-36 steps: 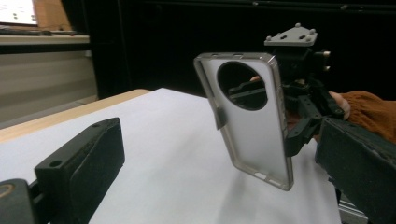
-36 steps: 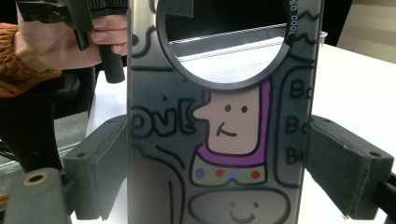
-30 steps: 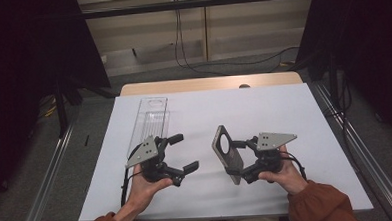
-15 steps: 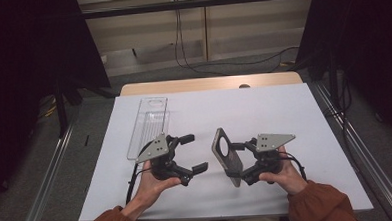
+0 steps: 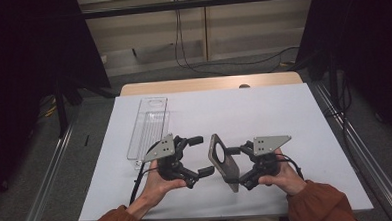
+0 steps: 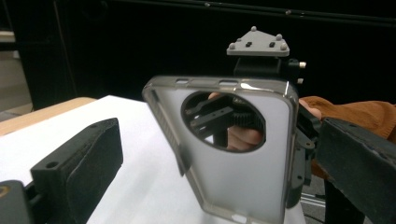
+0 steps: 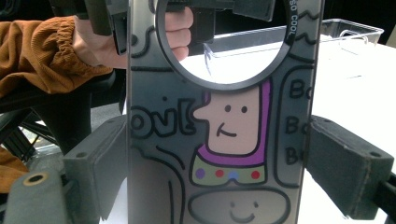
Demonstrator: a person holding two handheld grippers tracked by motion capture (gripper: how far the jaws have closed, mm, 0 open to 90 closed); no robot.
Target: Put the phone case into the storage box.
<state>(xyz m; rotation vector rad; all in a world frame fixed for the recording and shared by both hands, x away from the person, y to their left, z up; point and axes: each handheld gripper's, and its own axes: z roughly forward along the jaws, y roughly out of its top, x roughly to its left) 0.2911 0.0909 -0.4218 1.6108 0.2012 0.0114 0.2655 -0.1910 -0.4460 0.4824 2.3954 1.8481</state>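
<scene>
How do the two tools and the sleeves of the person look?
Each tool, left and right, has a black body and two black blocky jaws with padded faces. A grey three-cornered plate with small studs sits on top of each. A black cable trails from the left tool. The sleeves are rust orange with gathered cuffs.

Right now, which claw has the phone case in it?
The right claw: its jaws clamp the phone case by its side edges, held upright. The left claw is open, empty and apart from the case.

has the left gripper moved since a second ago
Yes. The left gripper has shifted right, away from the clear tray and toward the phone case.
</scene>
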